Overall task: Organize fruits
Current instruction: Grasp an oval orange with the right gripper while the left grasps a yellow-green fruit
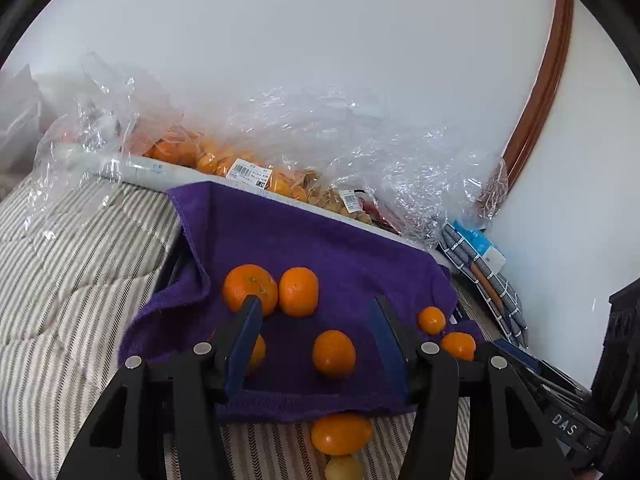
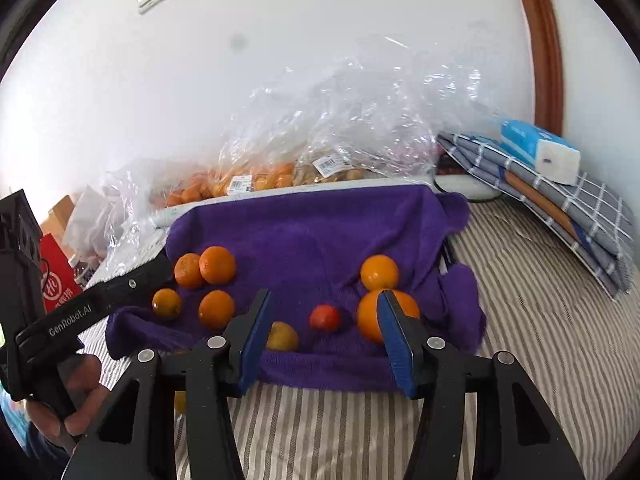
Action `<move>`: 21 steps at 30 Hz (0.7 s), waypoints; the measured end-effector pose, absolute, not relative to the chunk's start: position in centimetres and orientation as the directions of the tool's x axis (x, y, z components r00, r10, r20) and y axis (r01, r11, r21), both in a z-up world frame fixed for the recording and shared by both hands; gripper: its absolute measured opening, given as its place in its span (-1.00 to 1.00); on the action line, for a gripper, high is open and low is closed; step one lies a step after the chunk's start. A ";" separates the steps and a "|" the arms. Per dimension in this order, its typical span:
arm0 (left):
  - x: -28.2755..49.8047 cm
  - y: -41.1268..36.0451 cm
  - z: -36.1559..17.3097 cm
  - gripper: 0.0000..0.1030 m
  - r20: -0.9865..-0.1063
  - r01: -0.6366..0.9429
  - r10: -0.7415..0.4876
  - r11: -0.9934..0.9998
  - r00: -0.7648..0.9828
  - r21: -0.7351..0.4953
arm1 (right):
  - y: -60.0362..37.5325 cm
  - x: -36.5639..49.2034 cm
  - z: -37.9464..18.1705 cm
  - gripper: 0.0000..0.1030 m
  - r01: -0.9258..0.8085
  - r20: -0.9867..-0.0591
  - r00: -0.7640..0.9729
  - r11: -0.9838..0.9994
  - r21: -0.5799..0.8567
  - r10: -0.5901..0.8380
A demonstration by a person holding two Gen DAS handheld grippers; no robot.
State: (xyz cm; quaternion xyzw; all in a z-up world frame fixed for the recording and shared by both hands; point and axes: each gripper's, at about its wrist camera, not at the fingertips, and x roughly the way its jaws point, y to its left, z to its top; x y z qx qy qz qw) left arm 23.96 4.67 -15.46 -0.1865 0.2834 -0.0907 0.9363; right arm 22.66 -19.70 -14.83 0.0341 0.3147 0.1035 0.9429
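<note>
A striped bed cover [image 2: 520,320] lies below a white wall, with a purple towel [image 2: 320,232] spread over it. Loose fruit sits on the towel. At its left, four oranges [image 2: 216,265] cluster in two touching pairs. At its right, two more oranges [image 2: 379,272] sit one behind the other. Between the groups, near the front edge, lie a small red fruit [image 2: 325,317] and a yellowish fruit [image 2: 283,336].

The right hand-held gripper [image 2: 324,300] hovers above the near edge of the towel, jaws partly apart with nothing between them. The left hand-held gripper [image 1: 316,308] stands likewise, partly open and empty over the left cluster; from the right wrist view, a hand [image 2: 76,396] grips its handle.

Along the far side, clear plastic bags [image 2: 340,136] hold more fruit. Far right, folded checked cloths [image 2: 560,200] carry a blue tissue pack [image 2: 536,148].
</note>
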 end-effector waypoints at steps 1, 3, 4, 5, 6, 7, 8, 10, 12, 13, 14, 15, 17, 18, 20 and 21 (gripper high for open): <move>23.8 4.9 -15.4 0.03 -0.496 0.059 -0.264 0.919 0.827 -0.391 | -19.6 22.2 -14.7 0.04 -0.169 -0.593 0.778 0.978 0.121 0.208; 23.3 5.3 -15.5 0.03 -0.500 0.051 -0.254 0.922 0.828 -0.385 | -19.0 21.4 -14.7 -0.02 -0.190 -0.611 0.759 0.974 0.121 0.224; 23.0 5.7 -15.6 0.03 -0.504 0.045 -0.253 0.920 0.826 -0.388 | -18.5 20.9 -14.8 -0.07 -0.206 -0.621 0.748 0.971 0.119 0.235; 22.7 5.9 -15.7 0.03 -0.506 0.043 -0.254 0.919 0.824 -0.392 | -18.0 20.5 -14.9 -0.08 -0.220 -0.630 0.738 0.969 0.115 0.243; 22.2 6.3 -15.7 0.03 -0.508 0.042 -0.256 0.918 0.822 -0.394 | -17.3 20.0 -15.1 -0.10 -0.236 -0.634 0.732 0.966 0.109 0.251; 21.9 6.5 -15.8 0.04 -0.510 0.039 -0.252 0.919 0.822 -0.391 | -16.5 19.5 -15.3 -0.15 -0.259 -0.638 0.724 0.961 0.102 0.263; 21.4 6.8 -15.8 0.04 -0.513 0.035 -0.244 0.923 0.823 -0.383 | -15.9 19.1 -15.6 -0.17 -0.275 -0.643 0.716 0.957 0.097 0.271; 20.5 7.5 -15.9 0.04 -0.517 0.029 -0.231 0.929 0.824 -0.368 | -14.2 18.5 -16.3 -0.24 -0.312 -0.658 0.694 0.945 0.094 0.294; 19.5 8.4 -15.9 0.04 -0.523 0.014 -0.203 0.940 0.828 -0.342 | -12.9 18.4 -16.8 -0.24 -0.341 -0.672 0.671 0.935 0.098 0.314; 19.1 9.0 -15.9 0.04 -0.527 0.007 -0.190 0.944 0.828 -0.330 | -12.2 18.5 -17.2 -0.24 -0.360 -0.682 0.654 0.927 0.103 0.329; 18.8 9.7 -16.0 0.04 -0.531 -0.003 -0.180 0.946 0.828 -0.325 | -11.5 18.7 -17.5 -0.24 -0.378 -0.690 0.638 0.920 0.107 0.342; 18.6 10.2 -16.1 0.04 -0.537 -0.015 -0.169 0.947 0.827 -0.322 | -11.0 19.0 -17.8 -0.24 -0.388 -0.695 0.630 0.916 0.106 0.347; 18.3 11.6 -16.3 0.04 -0.549 -0.050 -0.141 0.947 0.824 -0.318 | -10.3 19.6 -18.4 -0.24 -0.388 -0.710 0.615 0.915 0.108 0.344; 18.2 12.2 -16.4 0.04 -0.553 -0.067 -0.131 0.944 0.823 -0.323 | -10.0 20.2 -18.8 -0.24 -0.387 -0.723 0.596 0.914 0.123 0.349; 18.1 13.3 -16.5 0.04 -0.554 -0.089 -0.127 0.934 0.823 -0.347 | -9.7 20.8 -19.2 -0.24 -0.379 -0.734 0.580 0.914 0.142 0.354; 18.1 13.6 -16.5 0.04 -0.552 -0.097 -0.127 0.929 0.824 -0.358 | -9.6 21.2 -19.4 -0.24 -0.369 -0.739 0.577 0.918 0.143 0.347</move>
